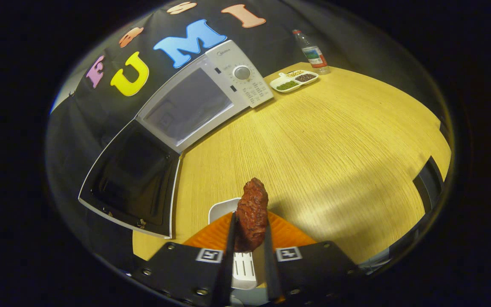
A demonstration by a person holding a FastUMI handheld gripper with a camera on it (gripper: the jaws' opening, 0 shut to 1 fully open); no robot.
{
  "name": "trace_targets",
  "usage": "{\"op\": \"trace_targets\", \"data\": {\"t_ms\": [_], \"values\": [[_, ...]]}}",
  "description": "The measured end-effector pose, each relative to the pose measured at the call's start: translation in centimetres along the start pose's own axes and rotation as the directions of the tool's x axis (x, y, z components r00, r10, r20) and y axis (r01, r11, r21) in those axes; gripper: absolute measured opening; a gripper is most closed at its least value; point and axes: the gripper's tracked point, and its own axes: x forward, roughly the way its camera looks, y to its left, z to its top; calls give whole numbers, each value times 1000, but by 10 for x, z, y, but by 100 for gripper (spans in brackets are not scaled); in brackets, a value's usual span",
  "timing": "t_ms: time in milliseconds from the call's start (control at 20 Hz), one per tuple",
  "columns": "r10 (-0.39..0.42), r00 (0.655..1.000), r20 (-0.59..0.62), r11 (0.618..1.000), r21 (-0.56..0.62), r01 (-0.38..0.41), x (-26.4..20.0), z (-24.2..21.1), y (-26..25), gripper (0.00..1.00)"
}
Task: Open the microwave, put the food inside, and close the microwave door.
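Door's open on the microwave (194,100); the gripper (249,232) clamps the meat (252,213), well short of it. Loading and closing remain.

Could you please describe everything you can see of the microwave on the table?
The microwave is a white countertop box standing on the yellow wood-grain table, backed against the black cloth wall. Its door is swung fully open to one side, showing a dark window panel in a pale frame; the cavity looks grey and holds nothing I can make out. A control strip beside the cavity carries a round dial and small printed markings. It sits well beyond the claw, which touches none of it.
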Motion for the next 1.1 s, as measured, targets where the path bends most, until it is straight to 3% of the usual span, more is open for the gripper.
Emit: {"op": "trace_targets", "data": {"t_ms": [50,100,200,600,1100], "values": [[-8,1000,24,1000,18,7,-3,5,4,27],[-17,999,45,1000,7,16,-6,10,5,15],[-29,998,58,999,-43,32,-9,19,9,7],[54,994,96,996,-79,-46,-17,64,53,7],[150,969,196,980,-158,-119,32,152,113,7]]}}
